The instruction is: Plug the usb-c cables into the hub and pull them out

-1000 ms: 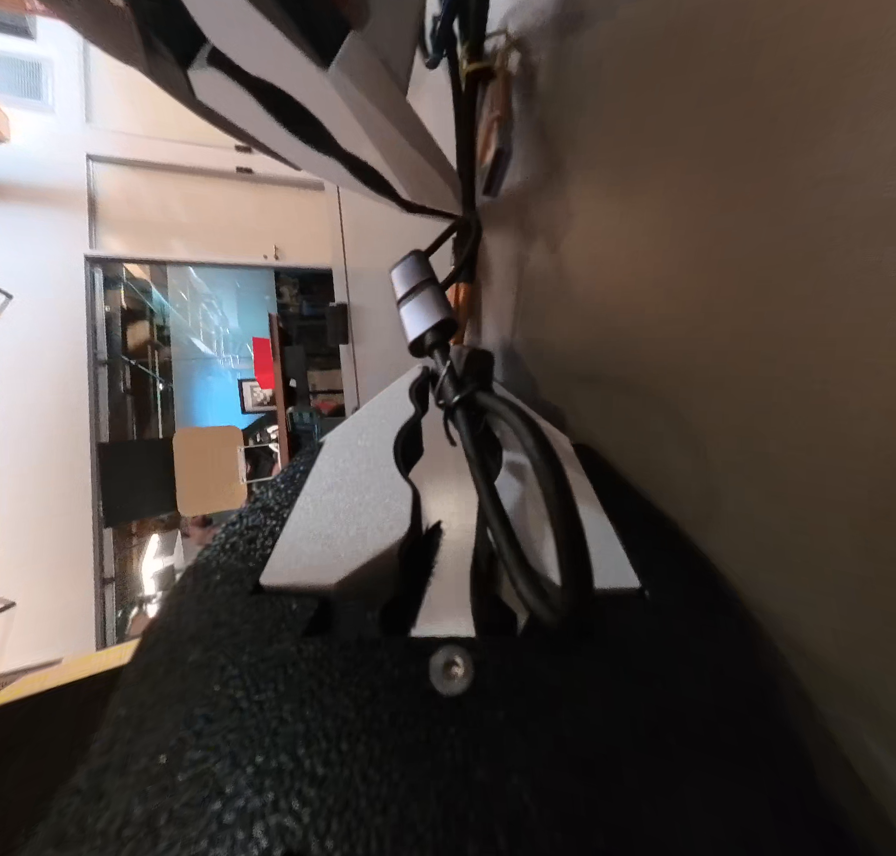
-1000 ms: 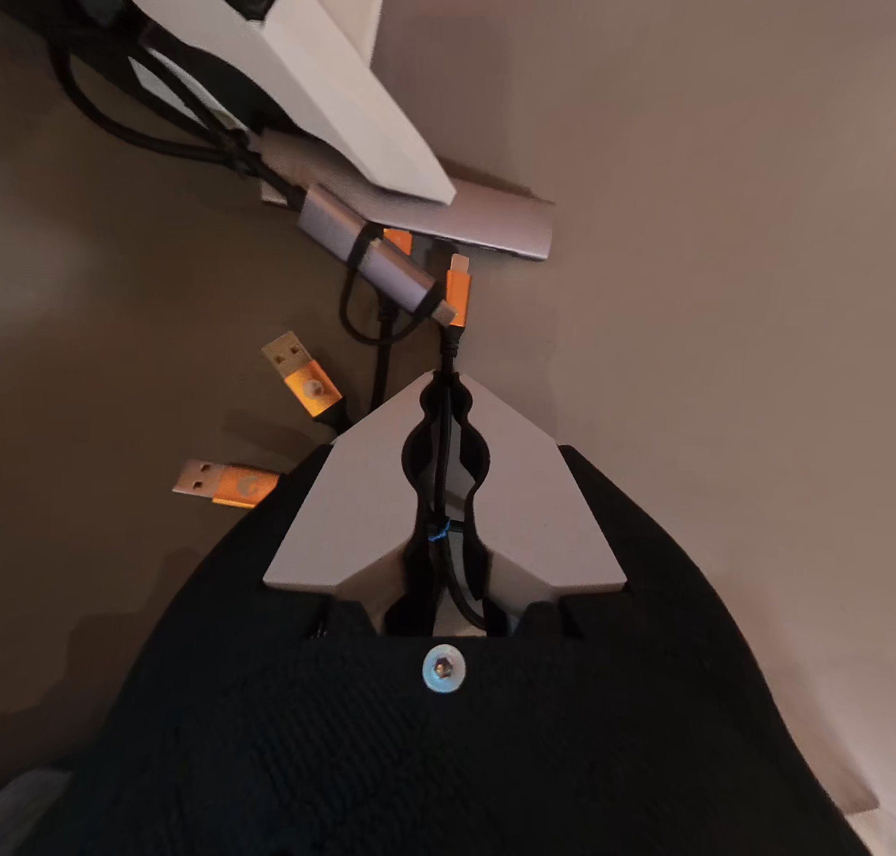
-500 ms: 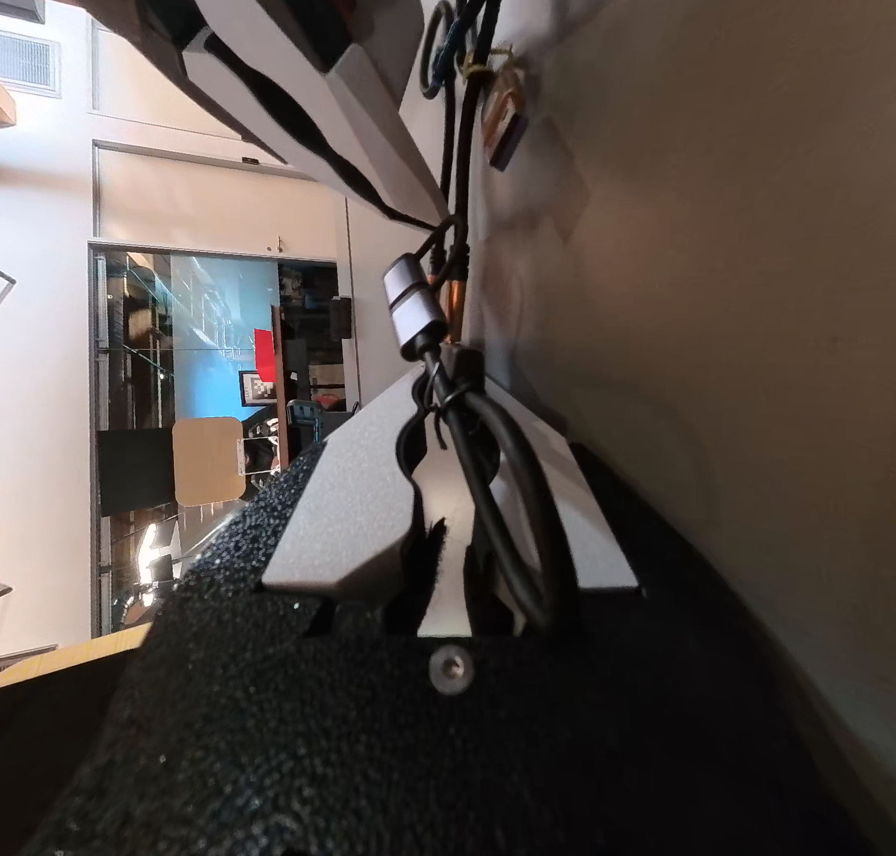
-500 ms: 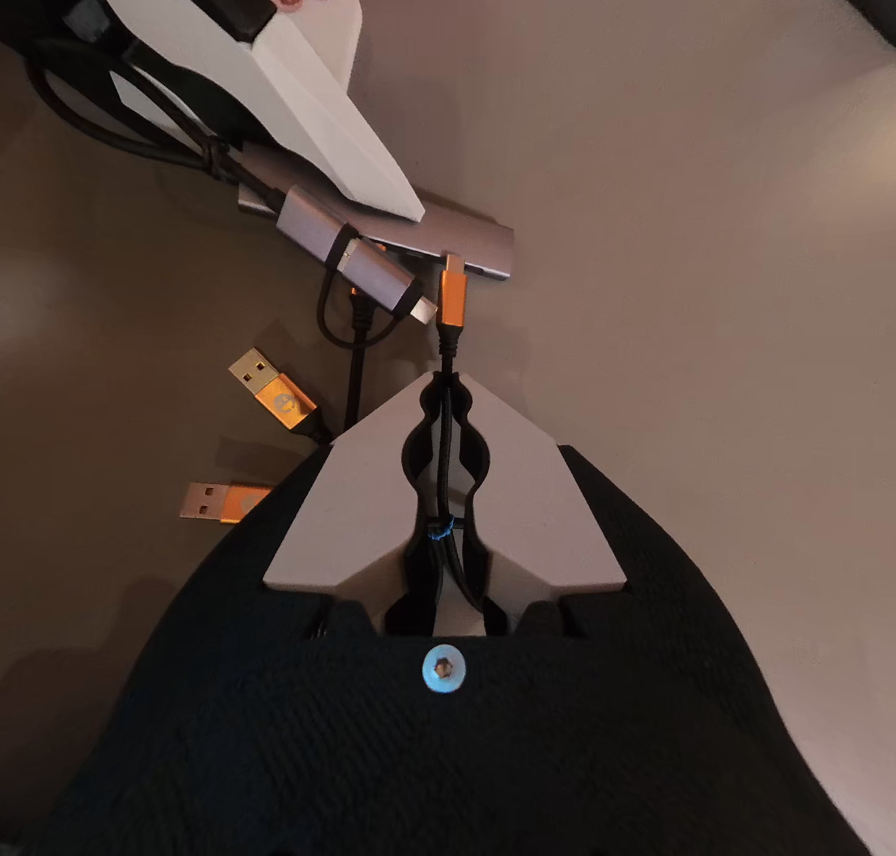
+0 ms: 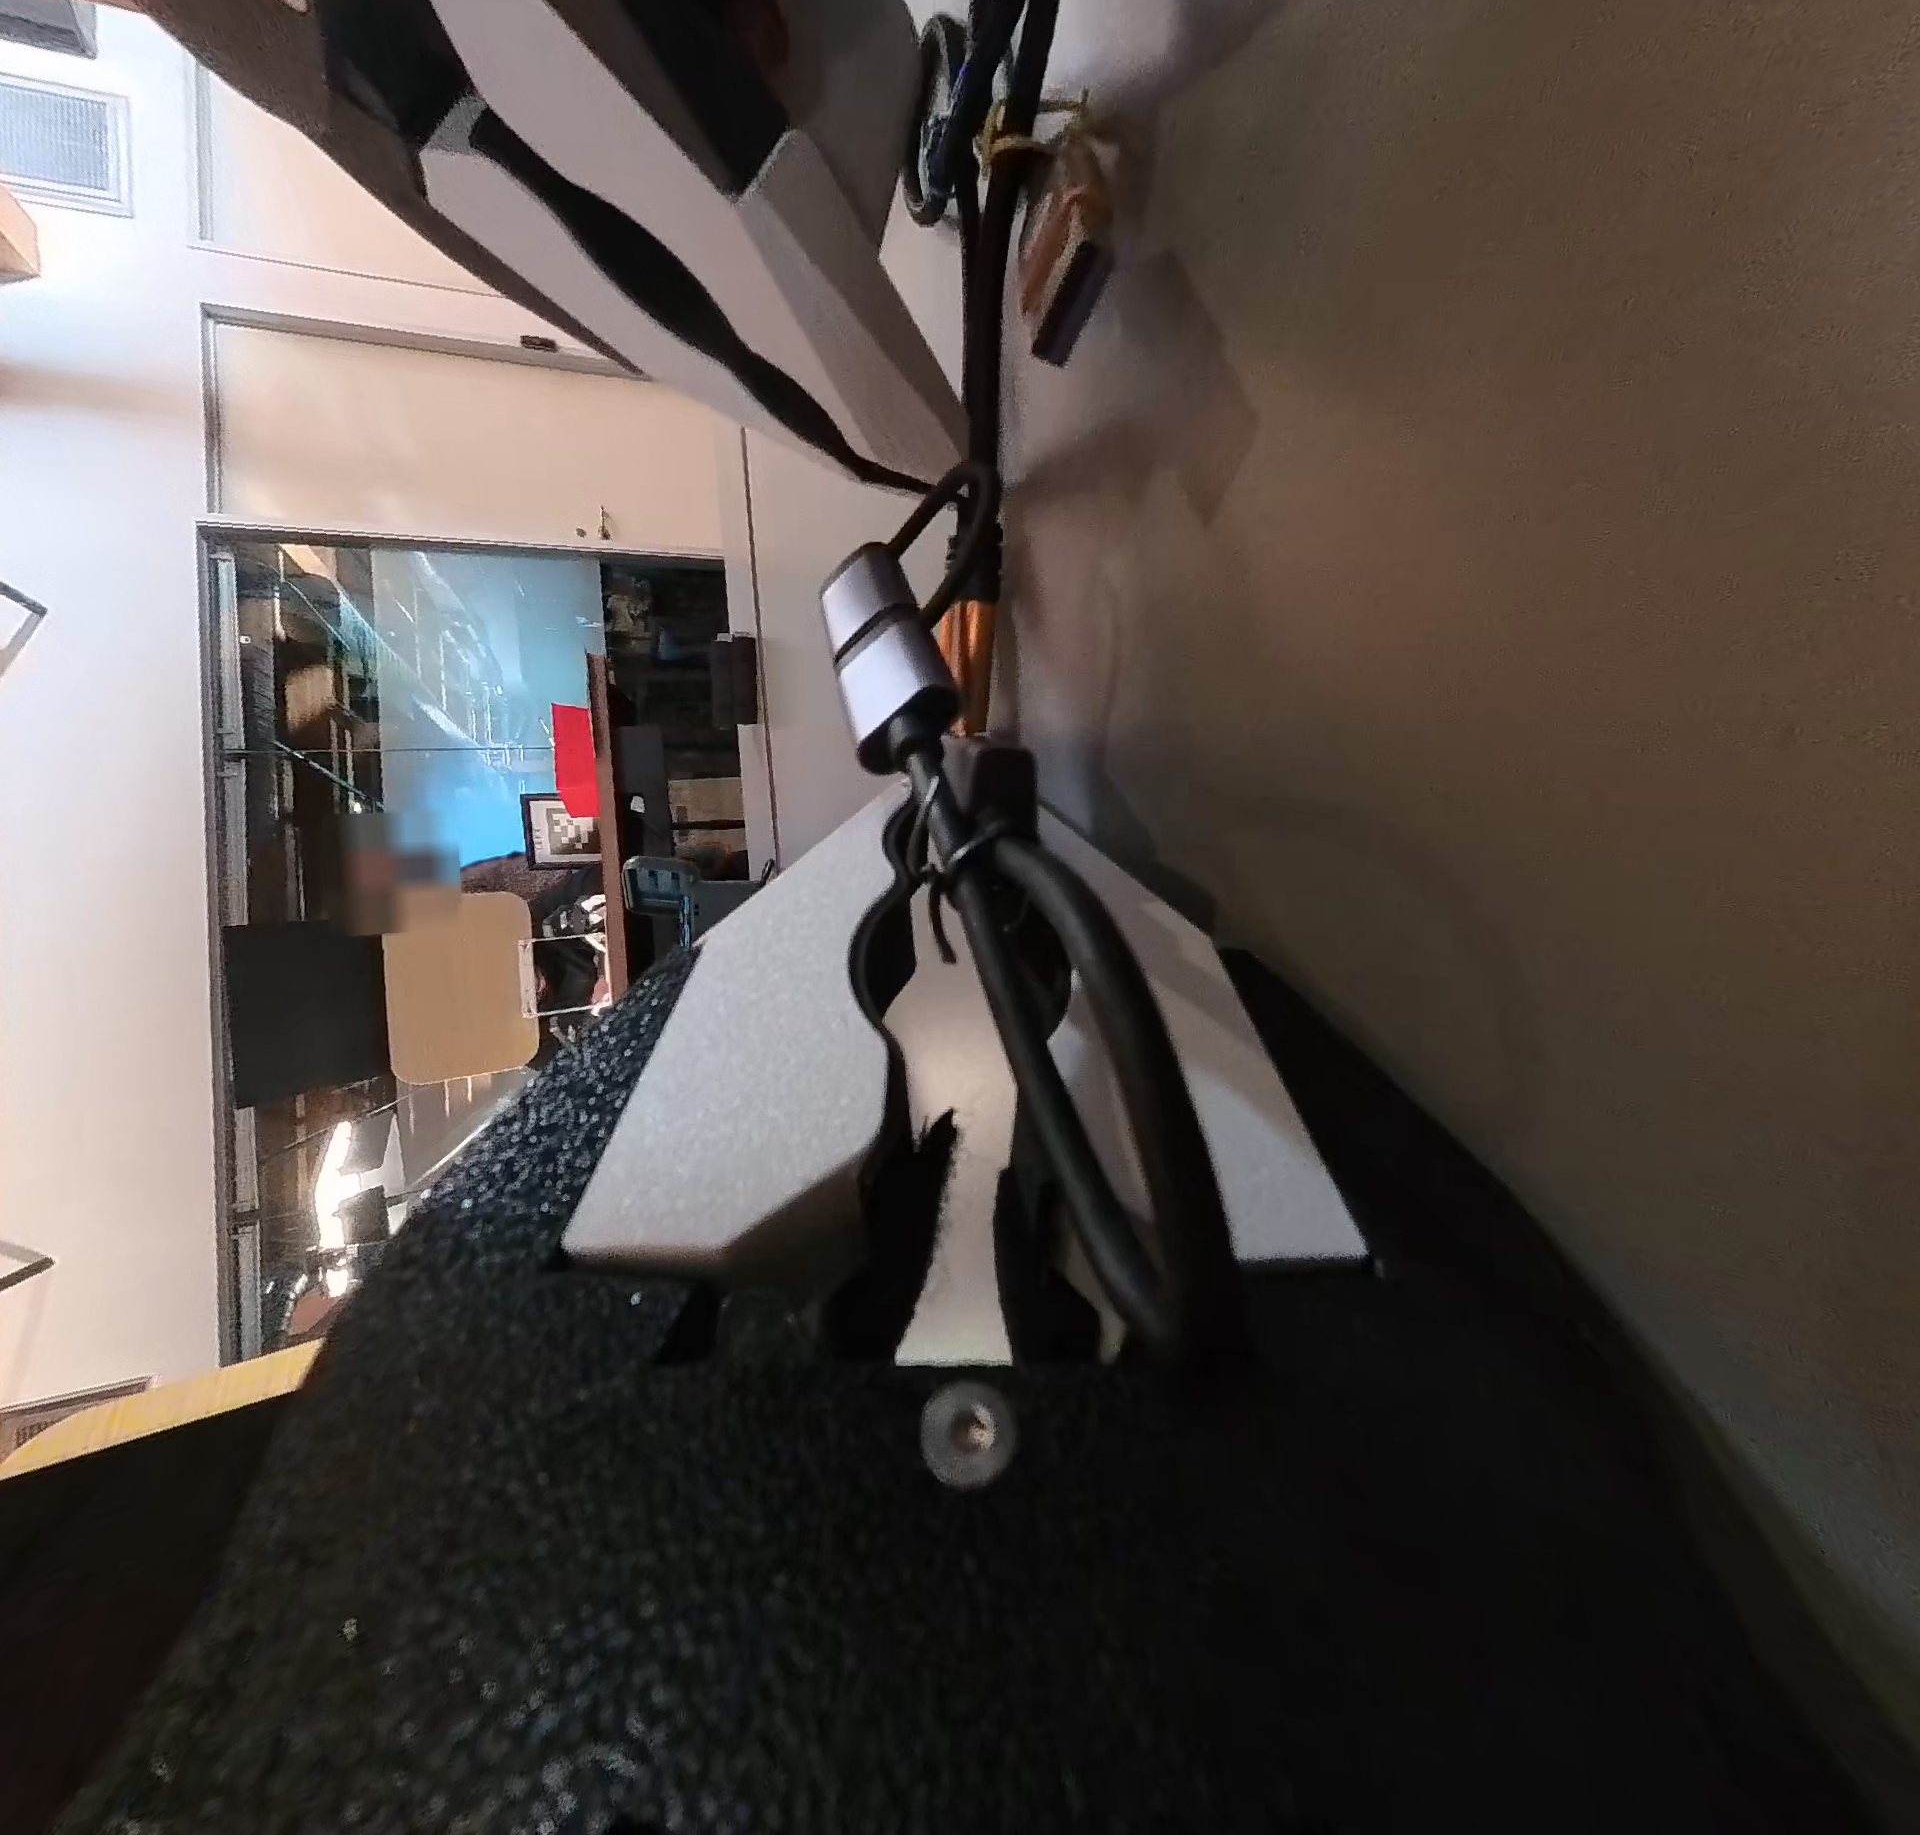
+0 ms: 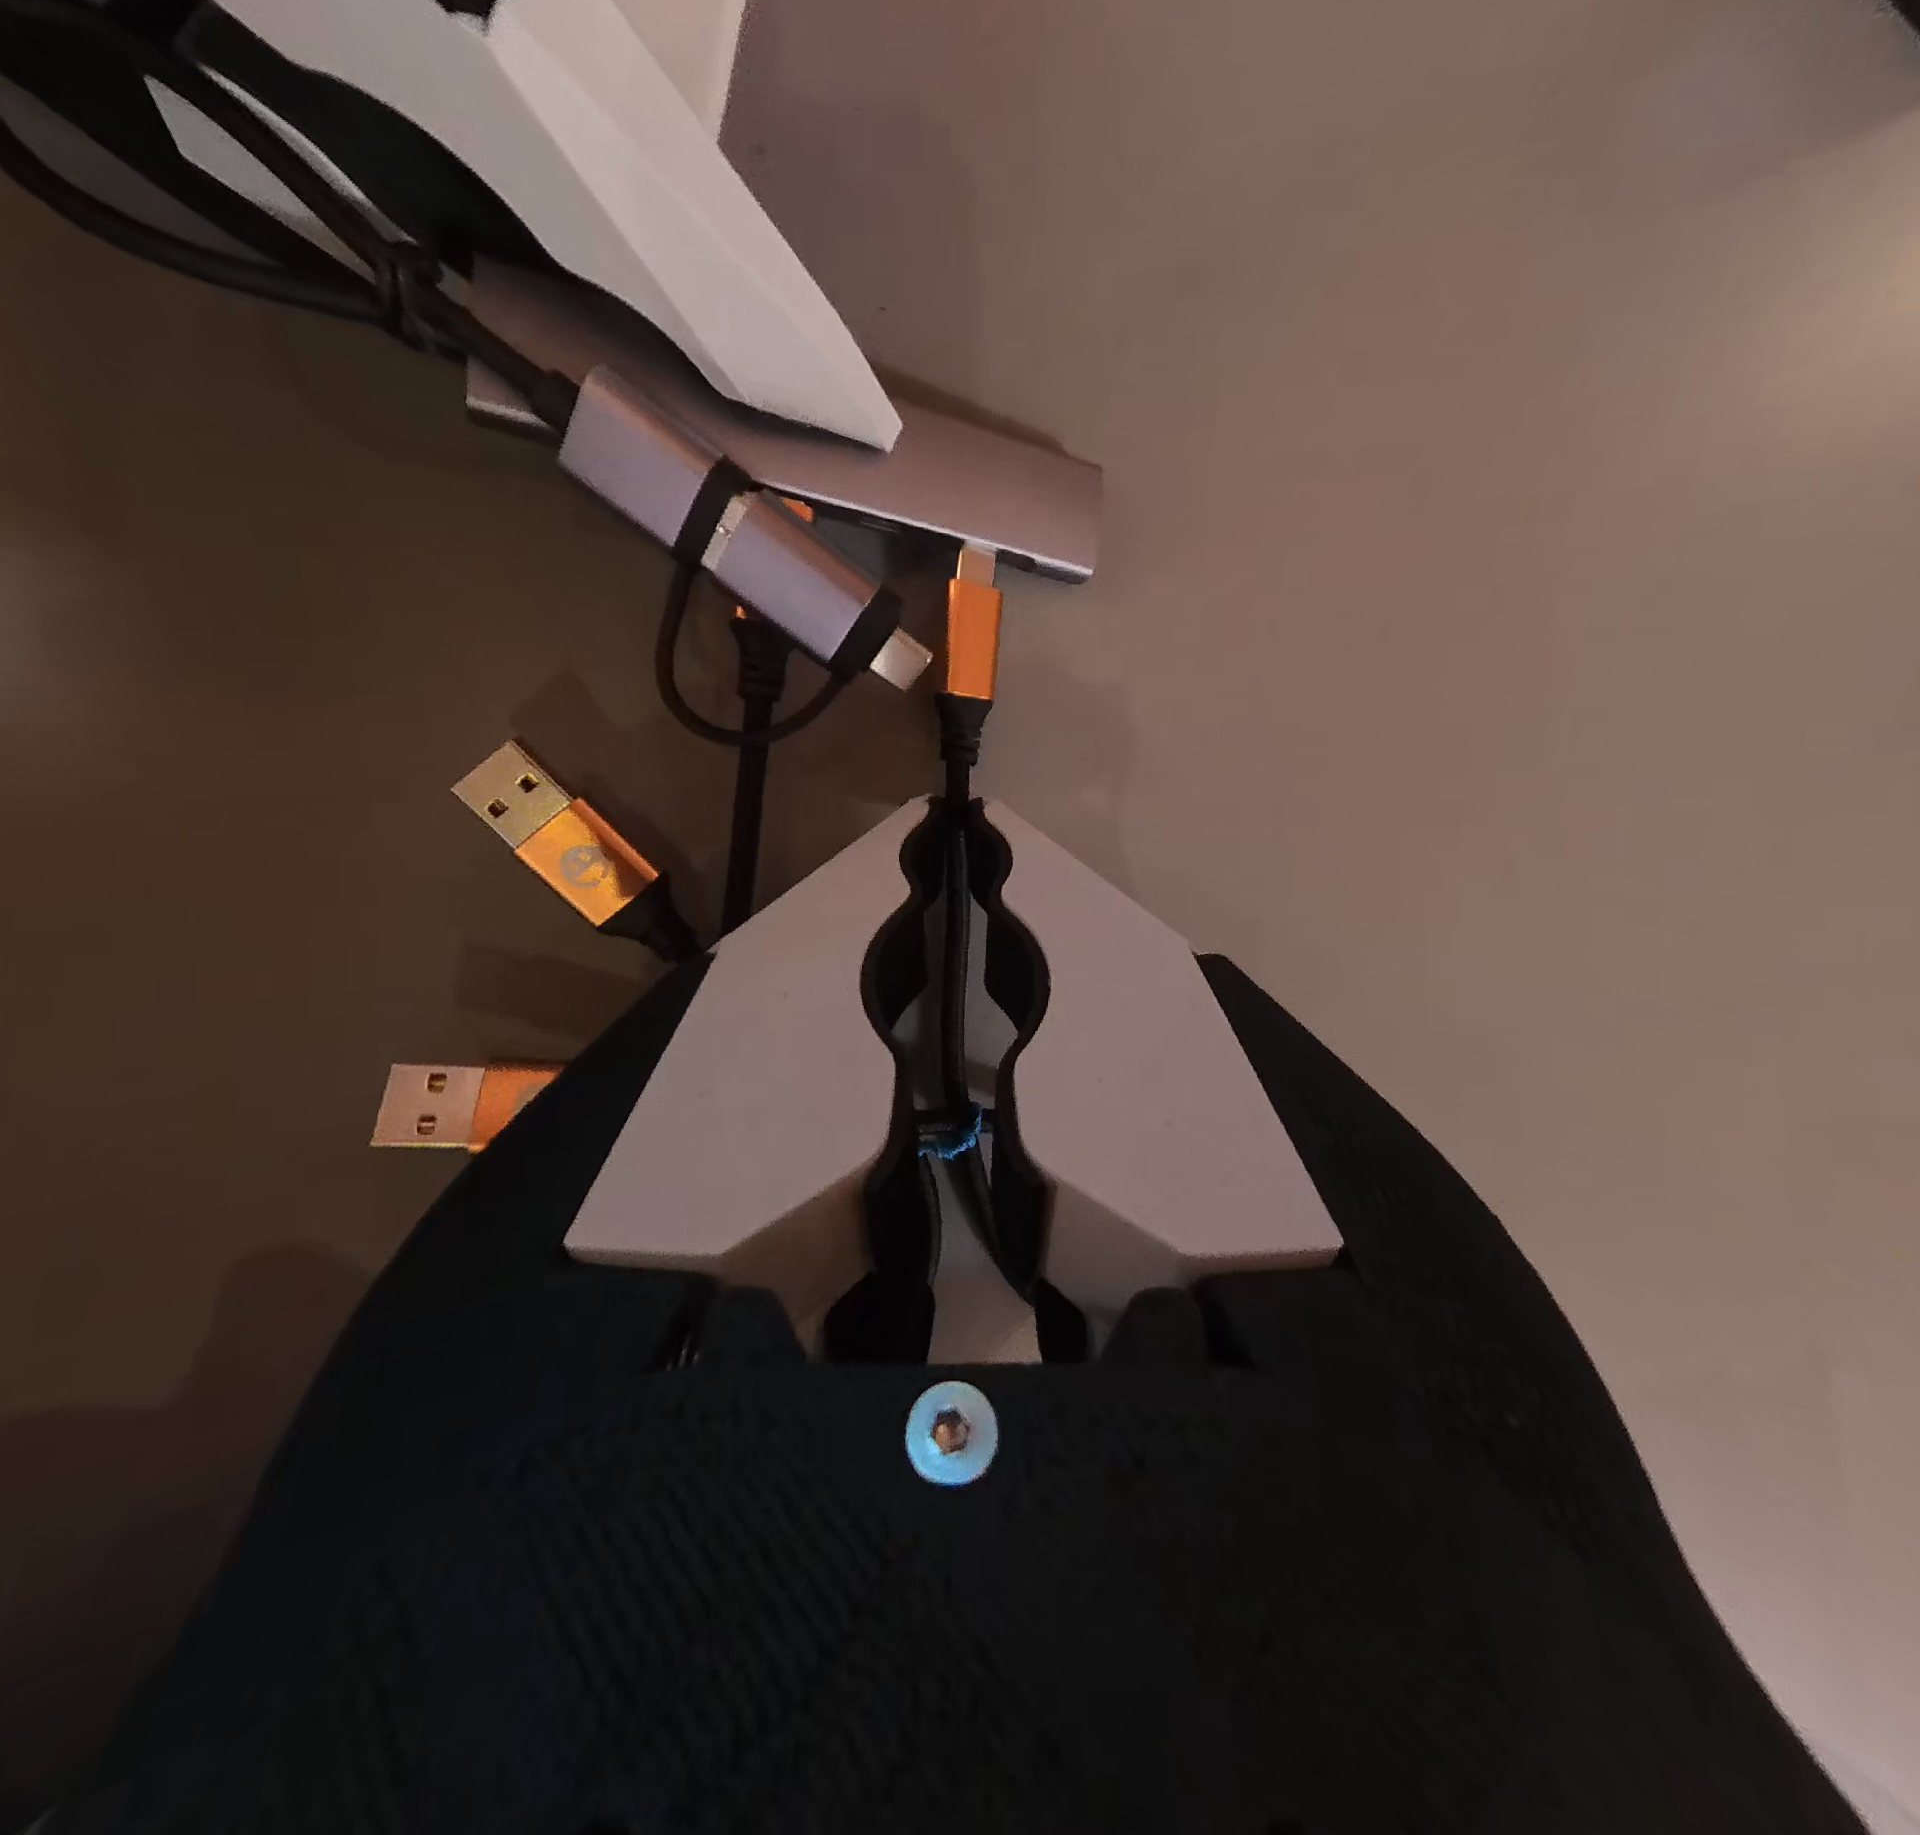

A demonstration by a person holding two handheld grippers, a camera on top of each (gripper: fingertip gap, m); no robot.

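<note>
In the right wrist view my right gripper (image 6: 951, 803) is shut on a black cable just behind its orange USB-C plug (image 6: 971, 637). The plug's metal tip meets the near edge of the grey hub (image 6: 997, 497), with part of the tip still showing. My left gripper's white fingers (image 6: 675, 227) clamp the hub from the upper left. In the left wrist view my left gripper (image 5: 977, 777) is turned on its side and shut on the hub's dark end (image 5: 1003, 772). The hub's own cable with grey connectors (image 5: 883, 663) lies over the fingers.
The grey connectors (image 6: 727, 549) lie across the hub's front, over a second orange-plugged cable (image 6: 753, 663). Two loose orange USB-A plugs (image 6: 561, 840) (image 6: 447, 1105) lie on the brown tabletop (image 6: 1455, 538) at left. The right gripper's fingers (image 5: 727, 227) fill the top of the left wrist view. The left gripper's tips are roughly 7 cm from the right gripper's.
My right gripper has carried the orange plug forward and lined it up, so its tip now meets the hub's edge. The left gripper still holds the hub, shifted slightly.
</note>
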